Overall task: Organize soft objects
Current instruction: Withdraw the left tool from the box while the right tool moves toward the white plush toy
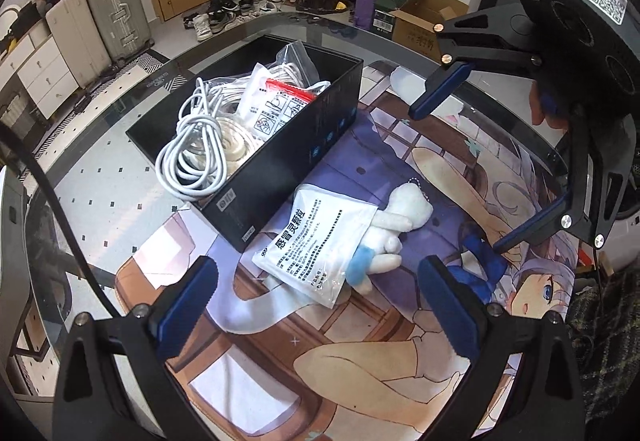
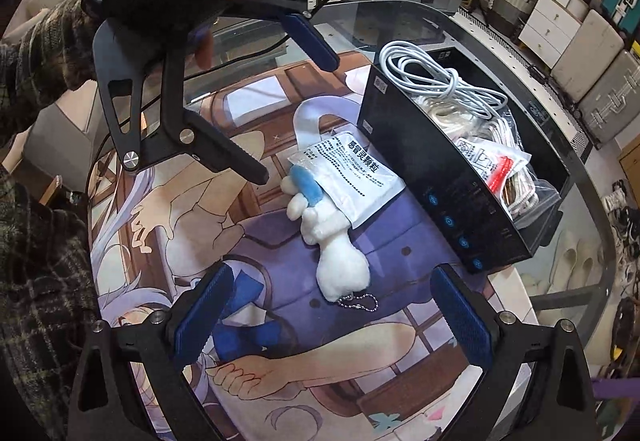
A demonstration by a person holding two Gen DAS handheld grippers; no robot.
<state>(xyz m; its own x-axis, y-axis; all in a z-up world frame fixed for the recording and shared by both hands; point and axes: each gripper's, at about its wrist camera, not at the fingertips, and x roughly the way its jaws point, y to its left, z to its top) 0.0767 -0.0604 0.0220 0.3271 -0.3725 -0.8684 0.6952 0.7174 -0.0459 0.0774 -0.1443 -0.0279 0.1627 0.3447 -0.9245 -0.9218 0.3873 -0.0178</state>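
Filling the black box [image 1: 280, 145]: cables [image 1: 192, 157], bagged cords [image 1: 280, 97].

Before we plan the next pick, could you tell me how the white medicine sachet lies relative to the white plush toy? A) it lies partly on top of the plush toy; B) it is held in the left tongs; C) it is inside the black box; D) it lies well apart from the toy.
A: the white medicine sachet overlaps the white plush toy on the printed mat, beside the black box.
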